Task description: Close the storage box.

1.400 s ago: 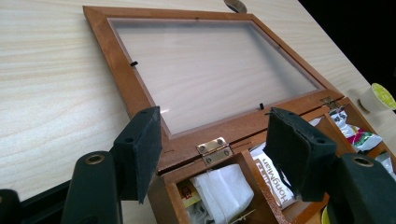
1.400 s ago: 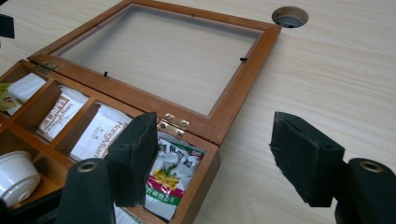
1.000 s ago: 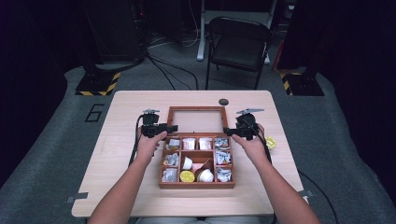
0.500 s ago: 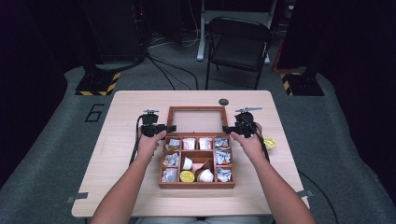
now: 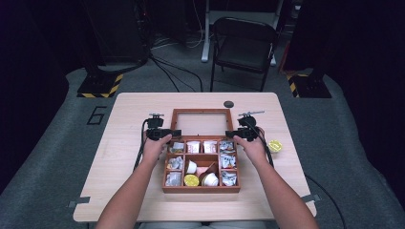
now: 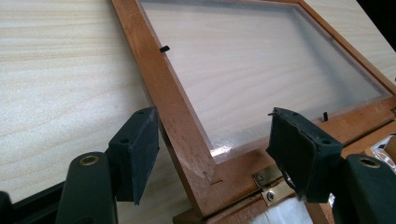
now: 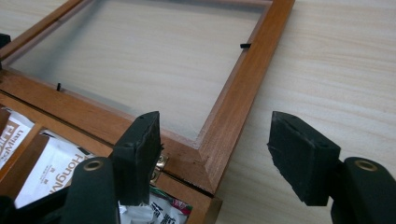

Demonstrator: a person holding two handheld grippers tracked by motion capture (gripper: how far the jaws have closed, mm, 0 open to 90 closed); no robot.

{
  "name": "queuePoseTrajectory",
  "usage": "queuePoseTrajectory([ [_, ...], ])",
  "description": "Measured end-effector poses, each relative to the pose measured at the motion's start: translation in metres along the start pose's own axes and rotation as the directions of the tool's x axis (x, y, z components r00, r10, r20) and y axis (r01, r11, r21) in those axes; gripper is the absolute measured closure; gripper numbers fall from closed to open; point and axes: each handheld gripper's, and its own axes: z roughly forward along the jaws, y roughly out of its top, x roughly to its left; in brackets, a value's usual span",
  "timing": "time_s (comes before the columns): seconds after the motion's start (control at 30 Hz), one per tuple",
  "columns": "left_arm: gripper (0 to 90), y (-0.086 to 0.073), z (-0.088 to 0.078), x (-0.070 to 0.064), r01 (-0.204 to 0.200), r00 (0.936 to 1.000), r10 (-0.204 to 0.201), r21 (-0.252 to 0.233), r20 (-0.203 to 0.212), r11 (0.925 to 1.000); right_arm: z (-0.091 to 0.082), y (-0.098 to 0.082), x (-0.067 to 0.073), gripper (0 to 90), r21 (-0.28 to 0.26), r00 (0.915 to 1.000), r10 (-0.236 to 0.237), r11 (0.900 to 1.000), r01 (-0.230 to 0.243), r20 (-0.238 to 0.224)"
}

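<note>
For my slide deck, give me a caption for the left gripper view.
Open left gripper straddling the hinged corner of the wooden box's glass-paned lid.

My two black plastic grippers (image 5: 177, 133) (image 5: 228, 134) carry thick foam-faced jaws, brass-ringed screw holes and trailing black cables; my forearms are unsleeved.

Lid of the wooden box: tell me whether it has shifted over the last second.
No. The lid lies open flat behind the box, its far rail just as close to the dark round spot on the table as before.
</note>
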Motion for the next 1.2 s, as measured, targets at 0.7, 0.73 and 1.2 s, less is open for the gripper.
queuePoseTrajectory([
  [0.7, 30.9, -0.001, 0.01, 0.004, 0.035, 0.9994, -0.035, 0.012, 0.006, 0.9993, 0.017, 0.002, 0.001, 32.5, 0.012, 0.9978, 0.047, 0.999, -0.046, -0.048],
  [0.73, 30.4, -0.001, 0.011, 0.005, 0.04, 0.9992, -0.04, 0.012, 0.01, 0.9991, 0.017, 0.002, 0.001, 31.9, 0.013, 0.9977, 0.049, 0.999, -0.048, -0.048],
  [1.2, 25.9, 0.005, 0.018, 0.004, 0.056, 0.9983, -0.056, 0.046, 0.017, 0.9974, 0.023, 0.003, -0.003, 30.4, 0.019, 0.9931, 0.093, 0.996, -0.091, -0.071],
])
